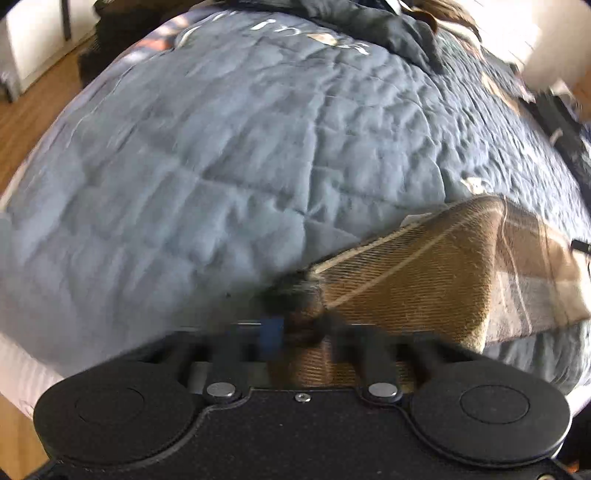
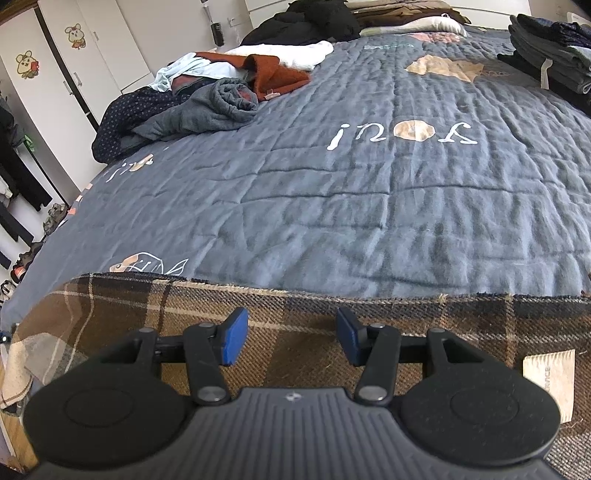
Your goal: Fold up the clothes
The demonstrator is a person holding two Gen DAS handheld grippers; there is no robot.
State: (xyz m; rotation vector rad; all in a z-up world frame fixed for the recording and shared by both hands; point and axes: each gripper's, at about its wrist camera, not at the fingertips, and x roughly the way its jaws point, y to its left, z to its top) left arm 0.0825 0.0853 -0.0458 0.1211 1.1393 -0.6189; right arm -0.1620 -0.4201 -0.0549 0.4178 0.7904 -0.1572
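A brown plaid garment (image 2: 295, 306) lies along the near edge of the bed, a pale label (image 2: 548, 384) at its right. My right gripper (image 2: 291, 339) hovers just above it, open, blue pads (image 2: 234, 341) apart with nothing between them. In the blurred left wrist view my left gripper (image 1: 299, 325) is shut on a bunched corner of the same plaid garment (image 1: 443, 273), which stretches up and to the right, lifted off the quilt.
A blue-grey quilt (image 2: 369, 203) covers the bed. Loose clothes (image 2: 207, 96) are heaped at the far left, dark folded clothes (image 2: 546, 55) stacked at the far right, more dark items (image 2: 310, 18) at the head. White wardrobes (image 2: 74, 74) stand left; wooden floor (image 1: 33, 110) beside the bed.
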